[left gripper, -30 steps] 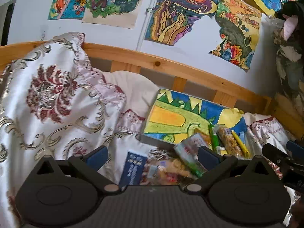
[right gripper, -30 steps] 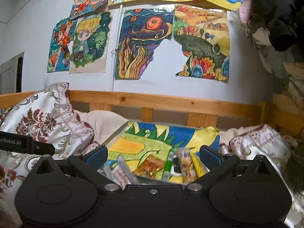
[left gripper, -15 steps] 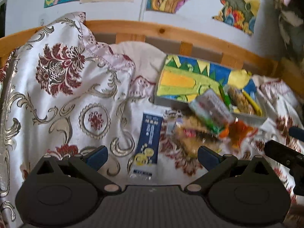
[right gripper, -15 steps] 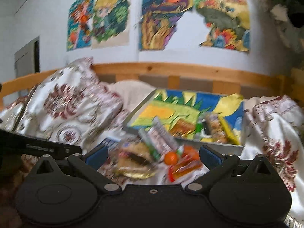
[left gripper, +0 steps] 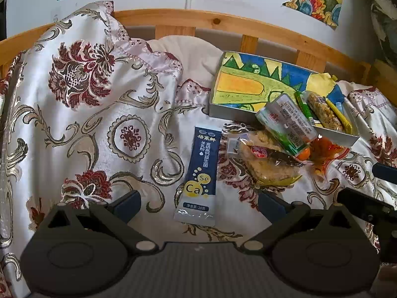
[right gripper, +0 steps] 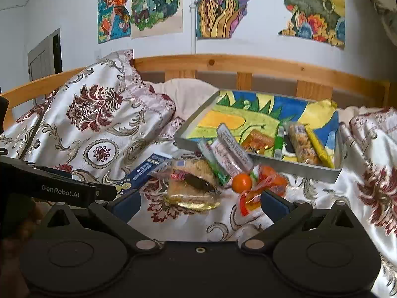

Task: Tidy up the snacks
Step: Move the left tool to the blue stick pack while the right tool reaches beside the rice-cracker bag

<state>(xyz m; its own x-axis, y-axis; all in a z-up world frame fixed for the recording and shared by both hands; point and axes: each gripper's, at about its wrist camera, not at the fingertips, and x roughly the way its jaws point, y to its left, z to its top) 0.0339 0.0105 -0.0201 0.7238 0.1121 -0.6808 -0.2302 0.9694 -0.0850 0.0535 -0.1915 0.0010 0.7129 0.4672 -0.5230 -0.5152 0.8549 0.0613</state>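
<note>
The left gripper (left gripper: 197, 204), jaws spread wide and holding nothing, hangs at the bottom of its frame over a floral bedspread (left gripper: 99, 114). Between its fingers lies a dark blue sachet (left gripper: 199, 173), flat on the cloth at lower centre. To the right of the sachet sits a clear-wrapped pastry (left gripper: 269, 162), with a green-and-white packet (left gripper: 285, 121) leaning from it onto the rim of a grey tray (left gripper: 233, 114) in the upper right. An orange jelly pack (left gripper: 322, 152) rests against the tray's near wall.

The right gripper (right gripper: 198, 206), likewise parted and empty, frames the pastry (right gripper: 192, 183) and a small orange ball (right gripper: 242, 182) at centre. Beyond, the tray (right gripper: 310, 171), lined with a bright drawing, holds a granola bar (right gripper: 302, 144), a yellow stick (right gripper: 318, 146) and a green stick (right gripper: 279, 140). Paintings (right gripper: 223, 7) cover the wall above the wooden bed rail (right gripper: 248, 64).
</note>
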